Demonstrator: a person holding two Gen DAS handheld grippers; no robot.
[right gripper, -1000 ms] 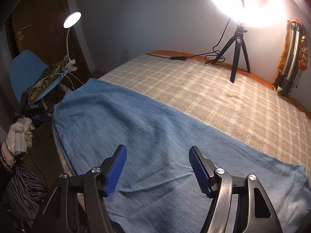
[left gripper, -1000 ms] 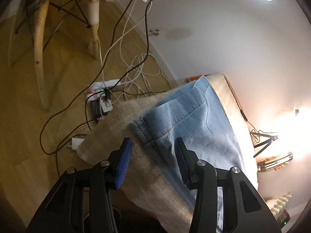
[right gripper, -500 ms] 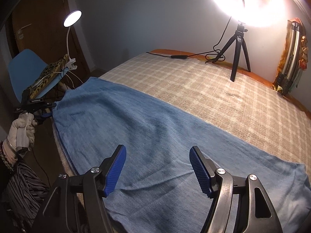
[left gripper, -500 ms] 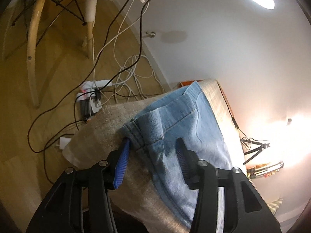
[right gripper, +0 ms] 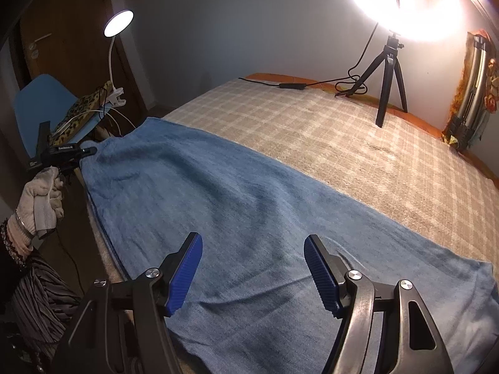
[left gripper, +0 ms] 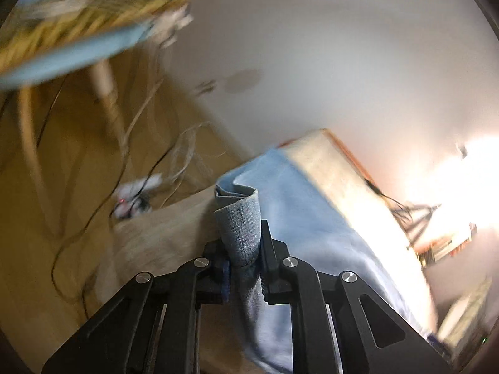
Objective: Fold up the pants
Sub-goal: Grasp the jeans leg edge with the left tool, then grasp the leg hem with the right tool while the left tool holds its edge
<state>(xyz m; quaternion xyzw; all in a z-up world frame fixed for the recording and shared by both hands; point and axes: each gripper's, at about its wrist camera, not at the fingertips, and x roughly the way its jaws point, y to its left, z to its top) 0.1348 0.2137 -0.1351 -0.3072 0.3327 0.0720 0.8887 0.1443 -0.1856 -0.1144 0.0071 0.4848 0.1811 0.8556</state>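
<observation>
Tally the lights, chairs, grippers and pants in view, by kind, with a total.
Lights: 2, ring light and clip lamp
Chairs: 1, blue chair
Grippers: 2, left gripper and right gripper
Pants: 1, pants
Total: 6

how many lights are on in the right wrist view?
2. A clip lamp far left above the chair; a ring light on a tripod on the bed's far side. Others may sit out of frame.

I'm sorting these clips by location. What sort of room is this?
Most likely a bedroom at home, set up for filming: the pants lie on a bed with a checked blanket, a ring light on a tripod stands on it, and a blue chair sits beside it.
</observation>
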